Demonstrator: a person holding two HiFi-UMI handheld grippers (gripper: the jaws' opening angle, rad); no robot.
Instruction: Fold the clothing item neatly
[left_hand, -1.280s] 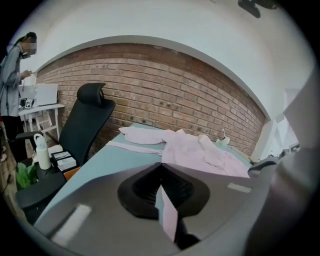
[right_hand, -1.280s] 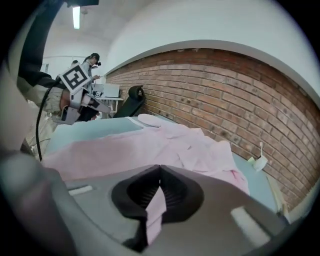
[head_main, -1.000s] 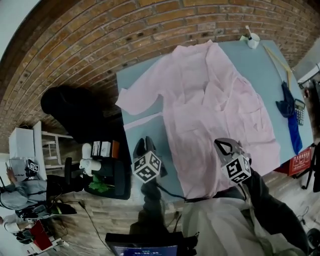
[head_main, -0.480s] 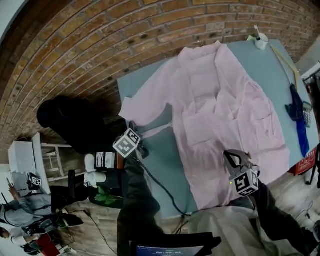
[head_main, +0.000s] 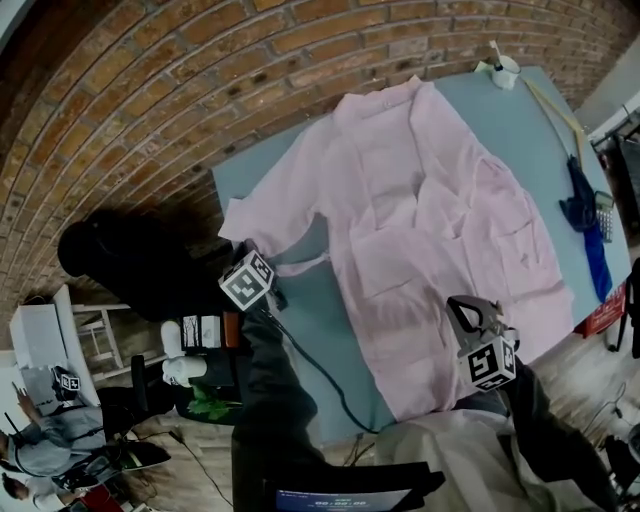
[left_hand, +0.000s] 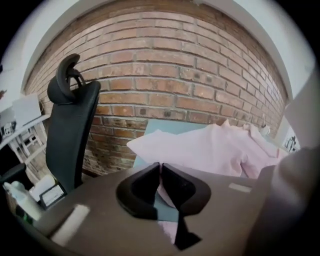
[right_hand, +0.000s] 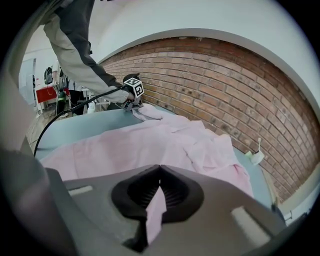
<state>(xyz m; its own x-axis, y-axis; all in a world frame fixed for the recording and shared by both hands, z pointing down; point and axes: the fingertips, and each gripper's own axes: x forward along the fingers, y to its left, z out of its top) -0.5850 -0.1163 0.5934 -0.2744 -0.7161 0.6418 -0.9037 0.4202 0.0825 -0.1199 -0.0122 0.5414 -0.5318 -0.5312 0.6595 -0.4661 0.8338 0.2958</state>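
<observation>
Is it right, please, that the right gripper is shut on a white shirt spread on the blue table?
No: the shirt is pink, not white, as the head view shows; the right gripper is shut on it on the blue table.

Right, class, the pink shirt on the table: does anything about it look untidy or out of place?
The pink shirt is not flat. In the head view, creased folds bunch across its right-hand side, while the opposite sleeve lies spread out. Nothing looks spilled or damaged.

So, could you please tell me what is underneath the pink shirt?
A blue-grey table lies under the pink shirt, showing bare round its edges. Whether anything else sits beneath cannot be seen: the cloth covers it.
</observation>
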